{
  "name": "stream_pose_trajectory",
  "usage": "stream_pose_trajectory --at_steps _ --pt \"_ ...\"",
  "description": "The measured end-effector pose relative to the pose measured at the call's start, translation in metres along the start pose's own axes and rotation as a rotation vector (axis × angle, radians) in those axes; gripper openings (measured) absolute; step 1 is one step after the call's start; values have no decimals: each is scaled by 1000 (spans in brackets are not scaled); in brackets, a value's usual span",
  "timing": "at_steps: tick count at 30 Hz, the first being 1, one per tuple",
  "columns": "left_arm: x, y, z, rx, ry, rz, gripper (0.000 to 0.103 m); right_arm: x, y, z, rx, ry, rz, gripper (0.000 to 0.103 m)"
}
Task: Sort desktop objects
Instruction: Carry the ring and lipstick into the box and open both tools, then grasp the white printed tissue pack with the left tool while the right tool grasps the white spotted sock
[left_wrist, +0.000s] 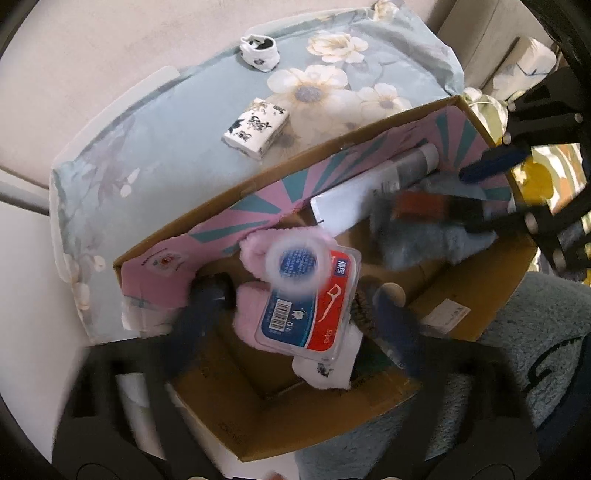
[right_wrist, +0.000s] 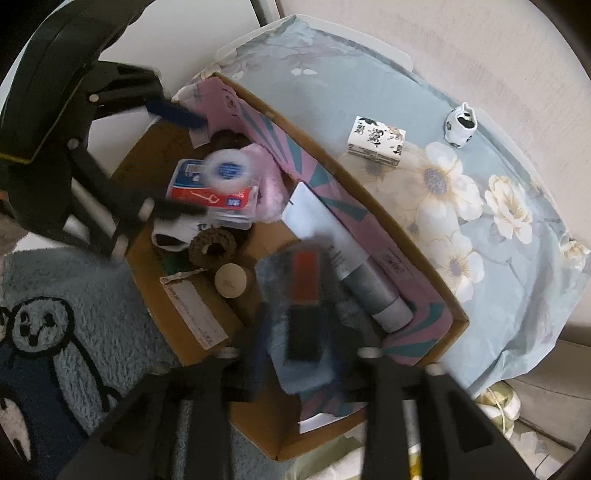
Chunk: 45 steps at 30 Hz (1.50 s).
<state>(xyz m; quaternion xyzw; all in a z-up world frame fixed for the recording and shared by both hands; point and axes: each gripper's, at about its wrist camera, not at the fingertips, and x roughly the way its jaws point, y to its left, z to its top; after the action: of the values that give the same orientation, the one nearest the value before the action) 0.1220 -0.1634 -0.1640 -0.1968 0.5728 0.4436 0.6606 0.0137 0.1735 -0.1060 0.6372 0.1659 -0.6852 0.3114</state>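
A cardboard box (left_wrist: 480, 306) (right_wrist: 458, 325) with a pink and teal lining holds several items. My left gripper (left_wrist: 299, 295) is open over it, its fingers either side of a white tape roll (left_wrist: 297, 264) (right_wrist: 229, 170) lying on a red and blue floss-pick case (left_wrist: 314, 314) (right_wrist: 218, 194) over pink fluffy cloth (left_wrist: 251, 310). My right gripper (right_wrist: 299, 332) (left_wrist: 491, 192) is open above an orange and black marker (right_wrist: 304, 295) (left_wrist: 436, 206) resting on blue fluffy cloth (right_wrist: 314, 369). A white tissue pack (left_wrist: 256, 127) (right_wrist: 376, 141) and a small cow-print cup (left_wrist: 258, 51) (right_wrist: 461, 125) sit on the floral tablecloth (left_wrist: 166, 147).
In the box lie a grey tube (right_wrist: 373, 288), a white card (right_wrist: 314, 218), a woven ring (right_wrist: 213, 245), a round cream lid (right_wrist: 231, 280) and a white sock (right_wrist: 177, 230). A blue fluffy rug (right_wrist: 74, 325) lies beside the box. The tablecloth's edge drops to the floor.
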Motion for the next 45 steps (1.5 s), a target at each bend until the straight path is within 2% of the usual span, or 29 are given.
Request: stream_pose_trajectory --at_steps 1,2,3,7,9,14,19,26,31,35,41,45 --pt "-2 -1 -1 6 -12 3 103 -1 0 0 5 -5 2 77" --pt "-6 -2 -1 17 -19 0 103 -3 0 -1 7 -14 3 85" --pt "-7 -2 -1 24 -21 3 103 -4 1 -1 7 -13 5 91" --pt "-12 -2 0 45 -22 33 103 -1 0 -2 12 27 -19 102" --pt "-12 -2 0 53 -18 46 103 -1 -1 -3 24 12 -30 102" --pt "-11 -4 -2 79 -4 60 103 3 -2 -5 47 20 5 102" --pt "-12 -3 -2 78 -6 57 103 6 2 -6 20 28 -21 102" --pt "-24 4 1 37 -49 33 103 3 -5 -4 43 49 -30 102" --pt "-30 12 4 11 -63 11 103 -12 -11 -2 72 33 -37 102" --pt "-35 18 8 -2 -73 4 103 -27 -13 2 62 25 -94 102" --pt "-56 32 23 -27 -104 -8 103 -49 -17 9 100 -18 -94 102" --pt "-63 42 39 -27 -113 -48 103 -65 -26 17 124 -52 -86 102"
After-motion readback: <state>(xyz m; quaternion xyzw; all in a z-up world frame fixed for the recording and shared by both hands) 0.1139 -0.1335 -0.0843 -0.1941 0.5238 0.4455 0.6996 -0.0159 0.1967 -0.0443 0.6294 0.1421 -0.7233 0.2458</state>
